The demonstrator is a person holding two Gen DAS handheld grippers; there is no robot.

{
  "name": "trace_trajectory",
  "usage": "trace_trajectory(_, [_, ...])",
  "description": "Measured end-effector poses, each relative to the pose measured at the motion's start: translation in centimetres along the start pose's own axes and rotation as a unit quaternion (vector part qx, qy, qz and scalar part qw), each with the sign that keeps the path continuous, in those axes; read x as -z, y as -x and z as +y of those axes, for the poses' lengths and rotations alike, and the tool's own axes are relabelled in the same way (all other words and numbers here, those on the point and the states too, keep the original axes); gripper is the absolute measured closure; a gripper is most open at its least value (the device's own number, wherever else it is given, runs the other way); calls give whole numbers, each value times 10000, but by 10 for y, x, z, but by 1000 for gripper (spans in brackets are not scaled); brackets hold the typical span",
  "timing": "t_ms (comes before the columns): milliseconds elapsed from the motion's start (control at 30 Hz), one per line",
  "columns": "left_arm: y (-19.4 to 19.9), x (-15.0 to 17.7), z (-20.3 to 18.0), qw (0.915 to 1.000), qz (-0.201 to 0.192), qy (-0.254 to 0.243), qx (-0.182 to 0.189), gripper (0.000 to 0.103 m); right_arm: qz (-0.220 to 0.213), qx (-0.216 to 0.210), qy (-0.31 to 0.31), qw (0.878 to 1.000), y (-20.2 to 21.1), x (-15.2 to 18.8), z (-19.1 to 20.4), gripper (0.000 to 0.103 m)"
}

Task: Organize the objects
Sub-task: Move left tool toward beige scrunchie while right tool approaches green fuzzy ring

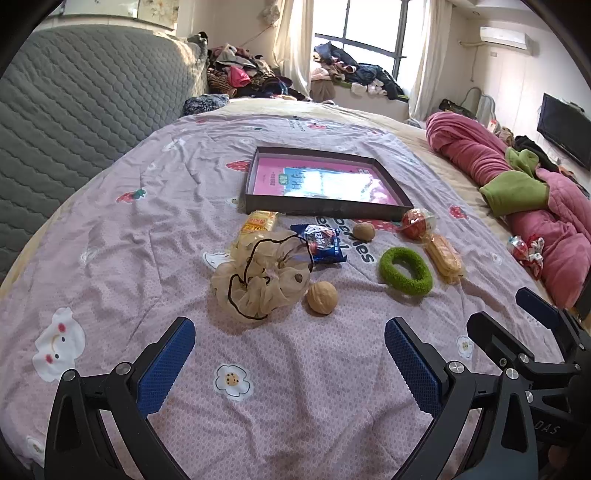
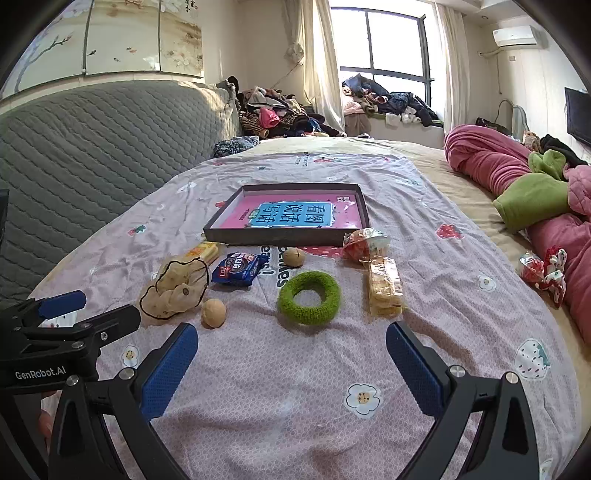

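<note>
Bedroom, daylight. Bed with pale purple printed sheet (image 2: 295, 387) fills the space ahead of the fingers. Left of the fingers: grey quilted padded headboard (image 2: 92, 147), with a painted floral wall panel (image 2: 110, 37) above it. Far ahead: dark-framed window (image 2: 384, 40), overexposed, flanked by cream curtains (image 2: 317, 55); heaps of mixed clothes (image 2: 280, 114) on the sill and in the corner. Right of the fingers: rolled pink quilt with green lining (image 2: 517, 184) along the bed edge. Upper right: white wall air conditioner (image 2: 517, 35); black flat TV (image 1: 565, 129) on the right wall. Walls cream.
</note>
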State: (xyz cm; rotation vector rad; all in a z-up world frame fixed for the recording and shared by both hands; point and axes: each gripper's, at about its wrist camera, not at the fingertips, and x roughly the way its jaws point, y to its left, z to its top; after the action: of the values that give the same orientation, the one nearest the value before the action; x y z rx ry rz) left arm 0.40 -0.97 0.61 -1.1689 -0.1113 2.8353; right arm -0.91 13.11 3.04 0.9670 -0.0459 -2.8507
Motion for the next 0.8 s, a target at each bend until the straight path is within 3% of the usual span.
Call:
trace_trajectory(333, [-9, -6, 7, 9996, 171, 175, 142, 1, 40, 67, 53, 10000, -5, -8, 0, 0])
trace_trajectory(800, [-30, -25, 17, 9997, 165, 127, -159, 1, 188, 123, 378, 9990, -24, -29, 7, 0])
